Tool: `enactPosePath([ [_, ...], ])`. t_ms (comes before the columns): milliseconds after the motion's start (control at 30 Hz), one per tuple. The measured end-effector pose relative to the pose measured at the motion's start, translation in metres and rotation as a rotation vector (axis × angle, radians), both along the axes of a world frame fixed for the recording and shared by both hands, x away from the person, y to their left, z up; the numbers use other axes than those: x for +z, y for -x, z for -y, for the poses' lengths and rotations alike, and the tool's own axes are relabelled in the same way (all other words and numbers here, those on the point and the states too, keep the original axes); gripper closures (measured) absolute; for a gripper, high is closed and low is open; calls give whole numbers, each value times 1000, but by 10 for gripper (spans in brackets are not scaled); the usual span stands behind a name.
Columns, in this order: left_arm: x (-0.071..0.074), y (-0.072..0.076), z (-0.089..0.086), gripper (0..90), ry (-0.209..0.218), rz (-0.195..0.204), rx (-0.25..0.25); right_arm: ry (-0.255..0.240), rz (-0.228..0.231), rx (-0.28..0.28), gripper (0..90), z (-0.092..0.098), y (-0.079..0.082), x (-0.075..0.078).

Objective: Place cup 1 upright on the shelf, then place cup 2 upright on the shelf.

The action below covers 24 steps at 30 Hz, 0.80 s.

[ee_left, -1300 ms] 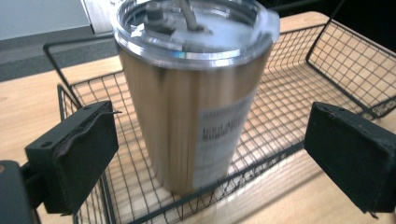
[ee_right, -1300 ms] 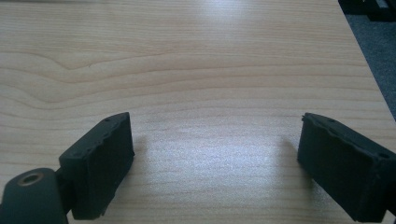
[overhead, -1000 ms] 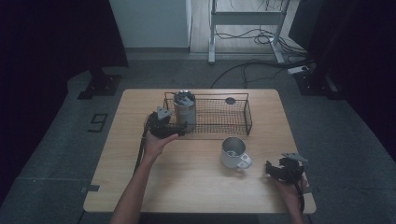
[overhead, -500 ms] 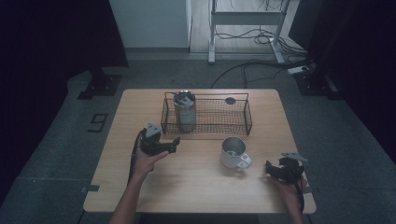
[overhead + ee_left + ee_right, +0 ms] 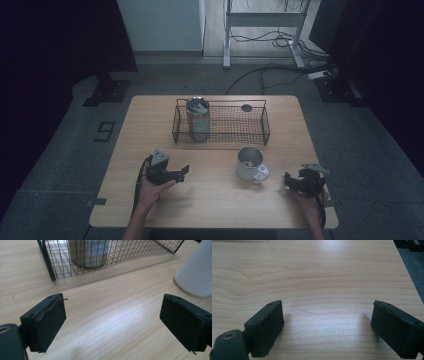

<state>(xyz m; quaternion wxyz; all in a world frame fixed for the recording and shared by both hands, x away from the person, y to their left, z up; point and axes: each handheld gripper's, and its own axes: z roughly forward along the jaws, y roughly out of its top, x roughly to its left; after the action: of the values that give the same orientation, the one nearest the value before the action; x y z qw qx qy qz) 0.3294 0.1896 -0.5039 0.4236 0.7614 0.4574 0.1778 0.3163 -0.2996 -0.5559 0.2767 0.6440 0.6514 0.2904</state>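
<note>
Cylindrical steel tumbler (image 5: 198, 120) stands upright in the left end of the black wire basket (image 5: 260, 131), which sits along the far side of the wooden surface (image 5: 215, 200). From your left gripper (image 5: 176, 175) it lies ahead and slightly to the right, well apart, its long axis vertical; the left gripper view shows its base (image 5: 86, 255) behind the mesh. Nearer you, between your hands, a pale metal mug (image 5: 250, 163) sits with its handle turned toward you. Your left gripper is nearer the tumbler; your right gripper (image 5: 292, 182) is nearer the mug.

Left fingers (image 5: 47, 322) stand apart with nothing between them, having just been narrowing. Right fingers (image 5: 265, 327) stand wide over bare wood, empty.

A second ago your left gripper was at the tumbler by the basket; it has since pulled back toward you and sunk. Your right hand has kept still.
</note>
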Motion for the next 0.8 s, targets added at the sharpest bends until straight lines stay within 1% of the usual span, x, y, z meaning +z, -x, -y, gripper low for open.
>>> enactPosePath([
  [67,-3,1,-2,68,-16,-13,-1,1,-1,1,106,0,0,0],
  [167,-7,3,-6,75,-12,-21,10,0,-1,1,106,0,0,0],
  [233,-11,4,-9,75,-35,-15,27,0,-1,0,106,0,0,0],
  [267,-12,4,-10,75,-39,-17,37,1,-1,1,106,0,0,0],
  [333,-14,3,-12,77,-36,-26,38,1,-1,1,107,0,0,0],
  [433,-15,4,-14,77,-29,-28,48,-1,0,1,108,0,0,0],
  [533,-17,5,-15,77,-23,-26,71,1,-2,9,106,0,0,0],
  [667,-19,4,-14,78,-18,-33,69,-3,-2,20,107,0,1,0],
  [733,-19,4,-14,78,-16,-35,70,-15,1,29,119,0,2,1],
  [800,-20,3,-13,78,-20,-38,83,-52,7,29,124,3,3,4],
])
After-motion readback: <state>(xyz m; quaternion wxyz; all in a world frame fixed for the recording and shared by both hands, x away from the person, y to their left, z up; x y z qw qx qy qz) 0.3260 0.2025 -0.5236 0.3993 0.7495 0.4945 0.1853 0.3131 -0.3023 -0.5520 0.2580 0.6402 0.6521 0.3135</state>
